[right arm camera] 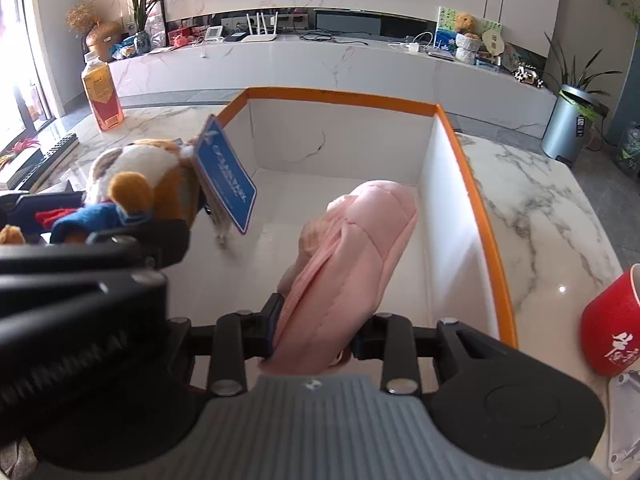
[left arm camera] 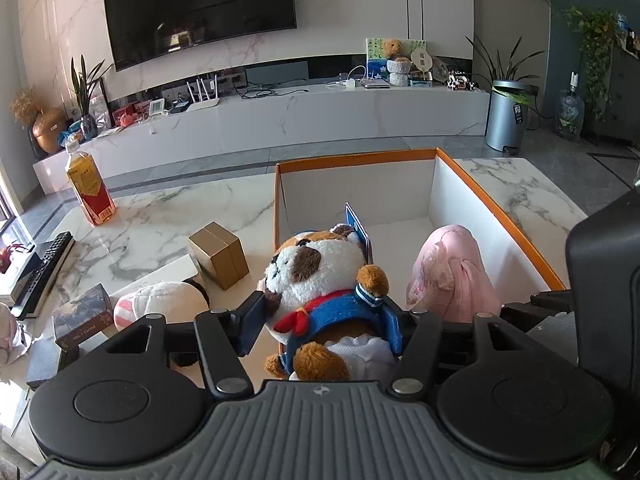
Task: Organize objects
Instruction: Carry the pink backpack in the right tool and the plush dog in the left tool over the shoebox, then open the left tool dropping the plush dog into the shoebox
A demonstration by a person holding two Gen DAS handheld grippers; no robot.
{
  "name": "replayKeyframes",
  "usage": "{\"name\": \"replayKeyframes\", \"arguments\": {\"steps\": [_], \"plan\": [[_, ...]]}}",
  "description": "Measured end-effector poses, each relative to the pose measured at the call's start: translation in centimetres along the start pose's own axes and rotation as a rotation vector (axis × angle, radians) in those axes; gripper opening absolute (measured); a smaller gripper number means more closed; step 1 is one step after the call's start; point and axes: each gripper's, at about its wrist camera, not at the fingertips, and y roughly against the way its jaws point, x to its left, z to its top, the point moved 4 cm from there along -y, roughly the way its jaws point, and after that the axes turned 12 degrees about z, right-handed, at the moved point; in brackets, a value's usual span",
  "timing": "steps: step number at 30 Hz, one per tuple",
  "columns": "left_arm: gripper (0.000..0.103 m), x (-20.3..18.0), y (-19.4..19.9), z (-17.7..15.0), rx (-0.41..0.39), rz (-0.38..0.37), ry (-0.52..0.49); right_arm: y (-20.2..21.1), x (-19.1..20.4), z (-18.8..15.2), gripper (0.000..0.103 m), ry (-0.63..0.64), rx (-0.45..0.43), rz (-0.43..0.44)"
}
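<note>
Plush dog [left arm camera: 316, 276]: fleecy pile in white, brown and tan, with knit-like blue cloth jacket and red felt-like scarf; glossy blue card tag [right arm camera: 226, 178] at its head. Pink pouch [right arm camera: 352, 256]: soft quilted cloth, matt. Box [right arm camera: 472, 200]: smooth white card walls, matt, with orange rim. Surface [left arm camera: 160, 220]: polished marble-look slab, grey-veined, reflective. Left tongs [left arm camera: 320, 320] and right tongs [right arm camera: 316, 334]: matt black plastic links with bright metal rivets, ribbed grey housing. Small carton [left arm camera: 219, 254]: satin gold card. Bottle [left arm camera: 89, 186]: clear plastic, glossy label. Red cup [right arm camera: 612, 324]: smooth, slightly shiny
</note>
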Motion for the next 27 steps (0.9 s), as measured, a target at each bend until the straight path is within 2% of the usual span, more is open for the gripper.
{"name": "replayKeyframes", "arguments": {"steps": [1, 3, 6, 8, 11, 14, 18, 22, 27], "plan": [[0.071, -0.1, -0.1, 0.0, 0.001, -0.003, -0.002, 0.0, 0.0, 0.0, 0.034, 0.004, 0.003, -0.006], [0.083, -0.1, -0.3, 0.1, 0.01, -0.012, -0.007, -0.1, -0.1, 0.0, 0.034, 0.001, 0.006, -0.017], [0.092, 0.0, -0.4, 0.1, -0.007, 0.007, -0.025, -0.1, -0.2, 0.0, 0.034, -0.002, 0.011, -0.02], [0.093, -0.1, 0.2, 0.1, -0.07, 0.023, -0.039, -0.2, -0.3, 0.0, 0.034, -0.008, 0.01, -0.005], [0.101, 0.1, 2.0, 0.1, -0.222, 0.031, -0.041, -0.2, -0.2, 0.1, 0.035, -0.025, 0.002, 0.03], [0.103, 0.6, 2.9, 0.4, -0.279, 0.041, -0.013, -0.2, -0.2, 0.1, 0.035, -0.032, 0.003, 0.035], [0.103, 1.5, 2.6, 0.9, -0.246, 0.013, 0.056, -0.5, -0.4, -0.1, 0.035, -0.03, 0.021, 0.013], [0.103, 3.0, 2.1, 1.1, -0.196, -0.049, 0.122, -0.6, -0.1, 0.0, 0.035, -0.024, 0.023, 0.026], [0.103, 5.3, 1.6, 0.8, -0.102, -0.069, 0.134, -0.8, 0.0, 0.1, 0.037, -0.026, 0.035, 0.031]]}}
